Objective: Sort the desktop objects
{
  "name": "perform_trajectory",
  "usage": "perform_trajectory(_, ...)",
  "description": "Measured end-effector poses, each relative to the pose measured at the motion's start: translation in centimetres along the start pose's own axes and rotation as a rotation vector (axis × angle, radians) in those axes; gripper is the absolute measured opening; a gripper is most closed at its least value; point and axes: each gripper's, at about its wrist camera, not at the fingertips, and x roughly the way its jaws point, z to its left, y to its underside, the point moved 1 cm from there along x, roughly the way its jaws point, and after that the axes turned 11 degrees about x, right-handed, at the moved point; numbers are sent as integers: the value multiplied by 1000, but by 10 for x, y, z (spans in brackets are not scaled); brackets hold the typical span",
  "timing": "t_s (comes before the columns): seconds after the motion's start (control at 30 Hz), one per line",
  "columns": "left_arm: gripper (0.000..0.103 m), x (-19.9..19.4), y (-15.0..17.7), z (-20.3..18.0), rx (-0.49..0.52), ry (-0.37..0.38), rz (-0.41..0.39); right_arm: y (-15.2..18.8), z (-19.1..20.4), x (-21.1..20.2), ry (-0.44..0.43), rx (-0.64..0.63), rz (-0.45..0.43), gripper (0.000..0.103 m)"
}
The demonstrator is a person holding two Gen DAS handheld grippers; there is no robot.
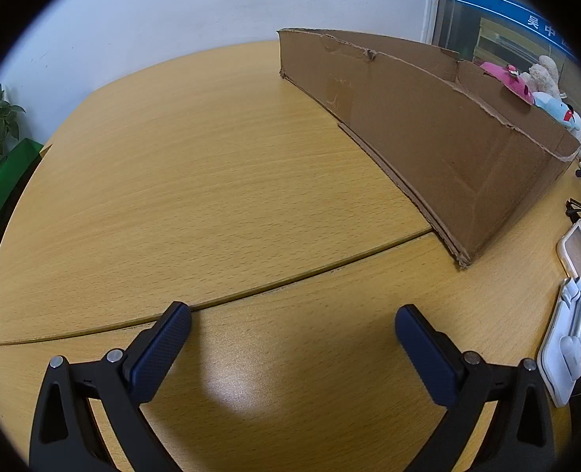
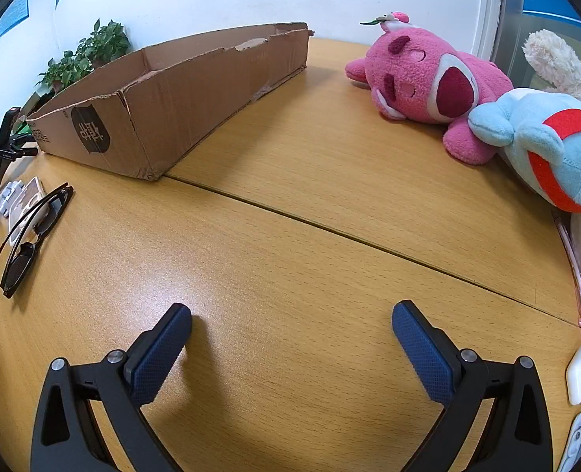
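- The left hand-held gripper (image 1: 293, 316) hovers over bare wood of the light-brown wooden counter (image 1: 196, 181), its blue-padded fingers (image 1: 160, 350) spread wide apart with nothing between them.
- The right hand-held gripper (image 2: 291, 314) is likewise spread wide and empty, above the counter's seam.
- A long, shallow, torn-edged brown cardboard box (image 2: 180, 86) lies on the counter toward its far edge.
- Black-framed sunglasses (image 2: 34, 232) lie folded just in front of the box's near end, beside a white-cased phone (image 1: 580, 253) and a white flat tray of small parts (image 1: 566, 346).
- A pink plush bear (image 2: 420, 82) lies at the counter's far right corner, touching a pale-blue plush toy with a red band (image 2: 554, 149).
- A pink translucent pen (image 2: 574, 275) and a white earbud case (image 2: 580, 373) lie along the right edge.
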Motion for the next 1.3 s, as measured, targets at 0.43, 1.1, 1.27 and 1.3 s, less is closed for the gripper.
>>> perform_trajectory(0.43,103,1,1,-2,1,0,-1,0,0,0,-1,-1,0,103)
perform_trajectory(1.1,103,1,0,-3,1,-1,-3,-5,2,4,45,65,-10,103)
perform_trajectory(1.27,103,8,-7,-17,-33,-30,0,-5,8,4,121,175,-28,103)
perform_trajectory(1.3,103,9,-4,-17,-38,-34,-1,-4,11,4,135,193,-30,103)
